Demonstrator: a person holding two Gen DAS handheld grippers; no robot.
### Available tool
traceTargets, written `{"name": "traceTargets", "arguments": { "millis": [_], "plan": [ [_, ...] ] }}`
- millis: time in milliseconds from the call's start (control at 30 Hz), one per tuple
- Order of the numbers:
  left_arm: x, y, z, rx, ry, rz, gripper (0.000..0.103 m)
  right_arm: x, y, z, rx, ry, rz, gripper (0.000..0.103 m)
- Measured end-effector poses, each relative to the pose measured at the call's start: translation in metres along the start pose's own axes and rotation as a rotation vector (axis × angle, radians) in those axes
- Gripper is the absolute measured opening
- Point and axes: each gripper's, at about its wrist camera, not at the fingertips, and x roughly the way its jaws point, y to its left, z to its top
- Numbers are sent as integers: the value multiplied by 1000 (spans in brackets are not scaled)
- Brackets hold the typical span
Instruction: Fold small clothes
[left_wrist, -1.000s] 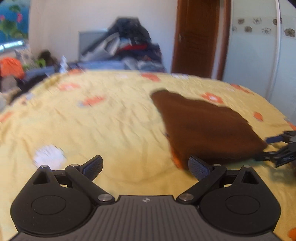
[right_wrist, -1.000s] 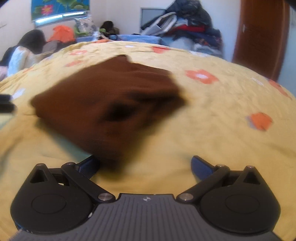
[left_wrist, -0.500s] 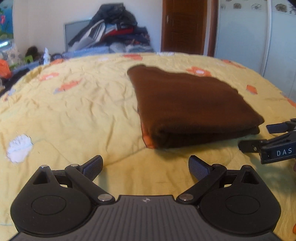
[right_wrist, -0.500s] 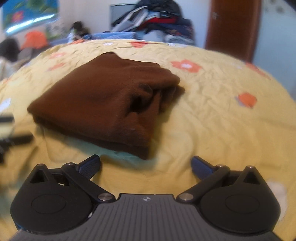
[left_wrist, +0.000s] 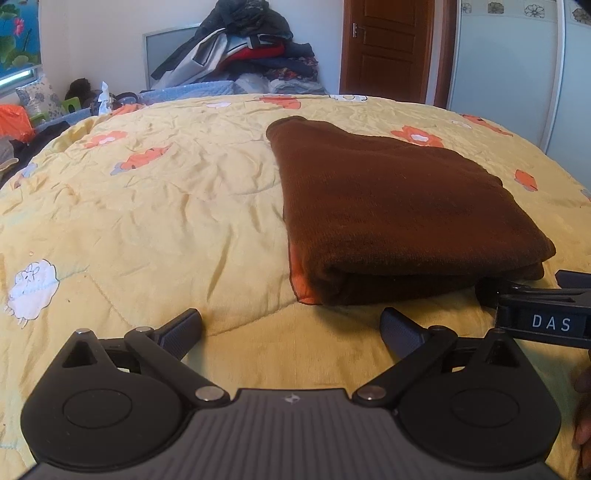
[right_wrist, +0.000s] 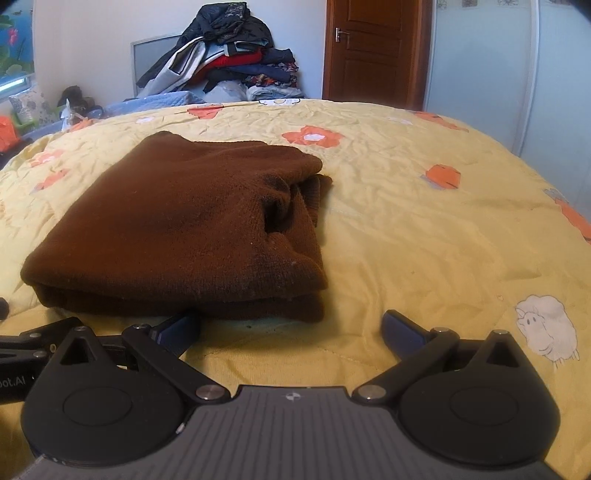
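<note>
A brown knitted garment (left_wrist: 399, 206) lies folded in a thick stack on the yellow bedspread (left_wrist: 166, 221); the right wrist view shows the brown garment (right_wrist: 184, 225) with bunched folds at its right side. My left gripper (left_wrist: 291, 328) is open, empty, just short of the garment's near fold. My right gripper (right_wrist: 291, 330) is open too, and its left finger (right_wrist: 177, 328) sits at the garment's near edge. The right gripper's fingers (left_wrist: 543, 317) also show at the right edge of the left wrist view, beside the garment's corner.
A heap of clothes (left_wrist: 243, 48) is piled past the far end of the bed. A wooden door (left_wrist: 384, 48) and a pale wardrobe (left_wrist: 509, 70) stand at the back right. Cushions and an orange bag (left_wrist: 14, 118) lie at the far left.
Both views have steadied and drawn closer and lower toward the garment's near edge. The right gripper has moved in against the garment's near right corner. Both stay open.
</note>
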Motion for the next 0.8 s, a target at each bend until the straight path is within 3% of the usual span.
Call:
{"name": "traceTargets", "arguments": {
  "millis": [800],
  "plan": [
    [0,1,0,0,-7,3,103,-7,2,-7,2,-19,-3,103]
  ]
}}
